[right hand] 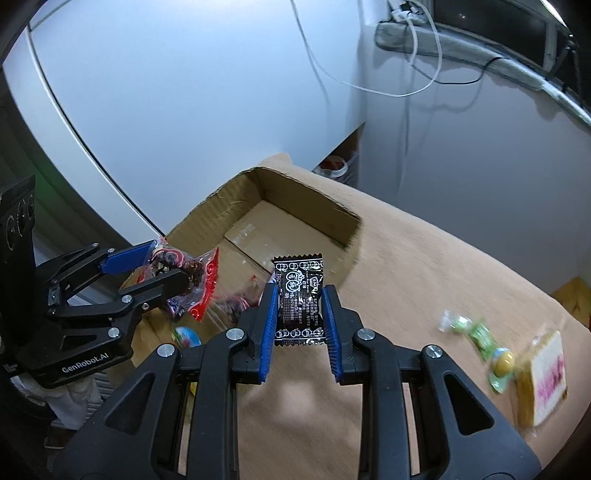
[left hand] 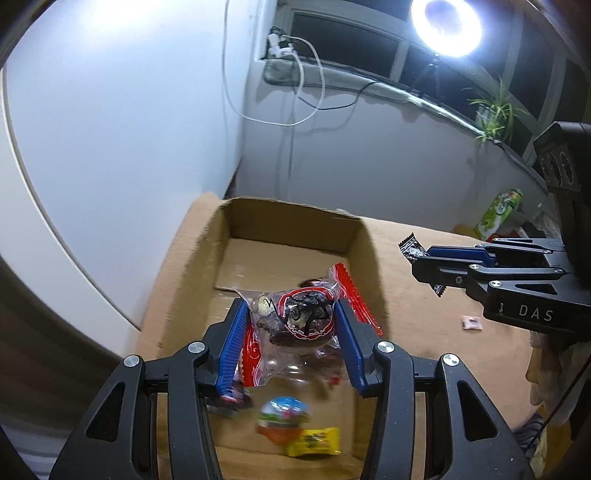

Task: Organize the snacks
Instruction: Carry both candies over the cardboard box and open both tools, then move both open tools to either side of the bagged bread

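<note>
An open box (left hand: 295, 236) sits at the left of a table (right hand: 424, 266), against the far wall. Inside it, at the near end, lie an egg (left hand: 283, 419) and, just right of it, a packet (left hand: 314, 441). A bag (left hand: 295, 317) hangs above the box. A sachet (right hand: 299, 306) is held right of it, near the box's right wall. Candies (right hand: 484, 343) and a cake (right hand: 543, 376) lie at the table's right.

Ring light (left hand: 446, 26) on tripod, spider plant (left hand: 495, 110) on sill, white cables (left hand: 310, 74) w/ charger, green bottle (left hand: 500, 214).

One cardboard box (right hand: 218, 206), two held packets, four loose sweets.
</note>
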A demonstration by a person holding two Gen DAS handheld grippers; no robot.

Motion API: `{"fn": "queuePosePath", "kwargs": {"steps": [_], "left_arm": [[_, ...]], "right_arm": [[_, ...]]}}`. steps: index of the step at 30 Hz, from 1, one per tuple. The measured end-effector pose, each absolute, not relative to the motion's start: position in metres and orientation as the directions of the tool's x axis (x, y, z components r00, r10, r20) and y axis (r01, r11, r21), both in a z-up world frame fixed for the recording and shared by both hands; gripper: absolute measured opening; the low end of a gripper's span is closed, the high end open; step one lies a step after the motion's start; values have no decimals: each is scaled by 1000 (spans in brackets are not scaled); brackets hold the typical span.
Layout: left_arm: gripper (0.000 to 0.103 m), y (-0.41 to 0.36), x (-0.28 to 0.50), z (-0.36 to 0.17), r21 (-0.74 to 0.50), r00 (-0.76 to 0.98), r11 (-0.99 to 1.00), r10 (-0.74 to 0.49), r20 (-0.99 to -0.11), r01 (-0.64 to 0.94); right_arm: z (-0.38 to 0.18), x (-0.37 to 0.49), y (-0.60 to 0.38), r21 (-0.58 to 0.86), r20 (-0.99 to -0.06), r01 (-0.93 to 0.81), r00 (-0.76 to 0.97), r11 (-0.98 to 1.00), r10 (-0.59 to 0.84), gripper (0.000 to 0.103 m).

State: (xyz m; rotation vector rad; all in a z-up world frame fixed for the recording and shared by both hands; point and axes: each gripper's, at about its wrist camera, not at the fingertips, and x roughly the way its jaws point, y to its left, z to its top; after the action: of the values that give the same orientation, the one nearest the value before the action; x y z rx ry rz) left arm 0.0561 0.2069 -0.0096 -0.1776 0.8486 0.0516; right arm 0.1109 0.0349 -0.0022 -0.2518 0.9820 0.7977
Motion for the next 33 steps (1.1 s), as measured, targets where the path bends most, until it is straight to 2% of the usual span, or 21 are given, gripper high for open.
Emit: {"fn": "queuePosePath", "kwargs": {"steps": [15, 17, 19, 33], "left_arm": [[50, 225, 78, -35, -140, 605, 982, -34, -795, -129], [54, 225, 78, -36, -138, 604, 981, -30, -797, -133], [58, 225, 78, -37, -136, 600, 981, -28, -799, -136], [58, 208, 70, -21, -134, 613, 983, -28, -790, -128]], "right_arm": [[-31, 132, 65, 192, -841, -720, 228, 666, 490, 26], [-31, 133, 63, 202, -842, -717, 221, 667, 492, 32], [-29, 133, 60, 204, -840, -716, 223, 668, 495, 48], [-9, 125, 22, 204, -822, -707, 252, 677, 510, 50]]}}
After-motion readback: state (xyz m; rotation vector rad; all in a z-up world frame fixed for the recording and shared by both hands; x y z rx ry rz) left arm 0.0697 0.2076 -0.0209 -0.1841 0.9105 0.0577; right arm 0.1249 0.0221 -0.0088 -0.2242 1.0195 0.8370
